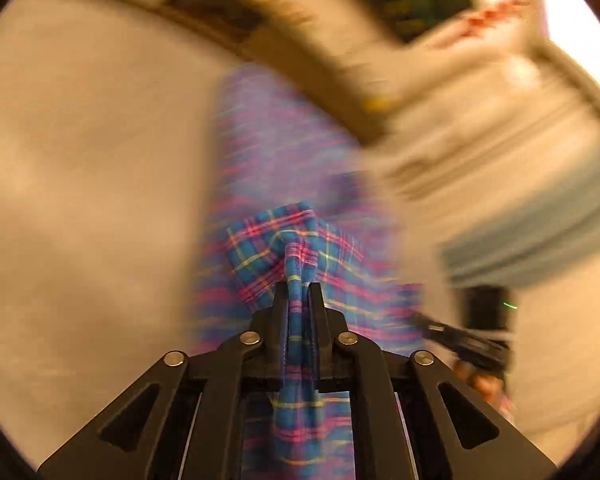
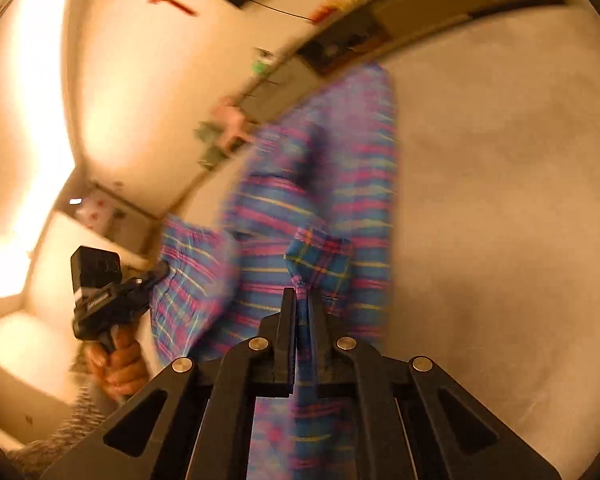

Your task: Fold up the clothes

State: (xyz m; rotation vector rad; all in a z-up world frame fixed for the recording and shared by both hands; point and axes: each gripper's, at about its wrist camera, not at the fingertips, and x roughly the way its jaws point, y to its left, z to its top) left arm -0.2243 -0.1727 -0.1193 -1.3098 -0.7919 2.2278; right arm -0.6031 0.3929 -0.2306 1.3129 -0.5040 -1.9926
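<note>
We're working over a wide pale cloth-covered bed surface (image 1: 80, 160), w/ the blue-pink-yellow plaid fabric garment (image 1: 268, 152) lying stretched down its middle. A blurred pale folded stack w/ light-blue cloth (image 1: 520, 200) is crowding the garment's one side; shelf clutter (image 2: 228, 128) is lining the far edge. Our left gripper (image 1: 299, 288) is pinching a bunched plaid fold, fingers nearly together. Our right gripper (image 2: 298, 294) is clamping another plaid edge likewise.

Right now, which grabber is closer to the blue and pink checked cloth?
Neither, it's a tie. The left gripper is shut on a bunched fold of the blue and pink checked cloth, and the right gripper is pinching another fold of it.
</note>
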